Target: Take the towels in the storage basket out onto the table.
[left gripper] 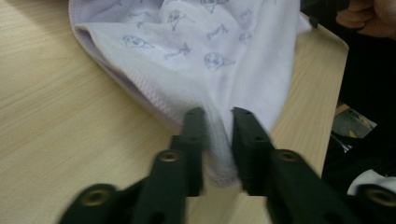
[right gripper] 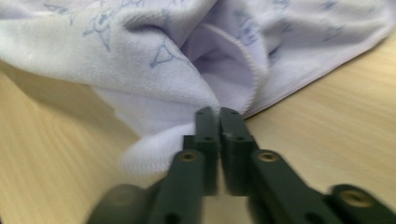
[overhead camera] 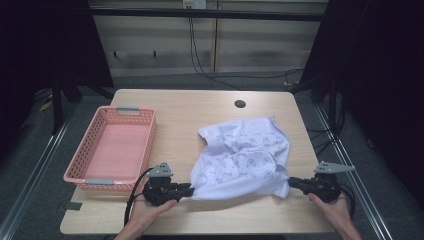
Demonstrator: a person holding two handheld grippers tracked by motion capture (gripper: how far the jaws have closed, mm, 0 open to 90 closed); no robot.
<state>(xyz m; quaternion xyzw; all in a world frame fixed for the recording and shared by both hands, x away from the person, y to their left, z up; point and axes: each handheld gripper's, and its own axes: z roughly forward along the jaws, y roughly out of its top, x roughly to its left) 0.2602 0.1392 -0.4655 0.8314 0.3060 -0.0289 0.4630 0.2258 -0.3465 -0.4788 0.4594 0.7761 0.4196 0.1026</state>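
Note:
A white cloth (overhead camera: 245, 155) with a faint blue print lies crumpled on the right half of the wooden table (overhead camera: 185, 112). Its near edge stretches between my two grippers and is lifted a little, casting a shadow. My left gripper (overhead camera: 190, 190) pinches the cloth's near left corner. In the left gripper view, the hemmed cloth (left gripper: 210, 42) bunches between the jaws of that gripper (left gripper: 218, 114). My right gripper (overhead camera: 289, 182) holds the near right corner. In the right gripper view, its jaws (right gripper: 218, 112) stand almost together on a fold of cloth (right gripper: 140, 70).
A pink plastic basket (overhead camera: 89, 136) stands empty at the table's left, close to my left hand. A round cable hole (overhead camera: 240, 104) sits near the far edge. Bare tabletop runs between basket and cloth. The other hand (left gripper: 369, 16) appears far off in the left gripper view.

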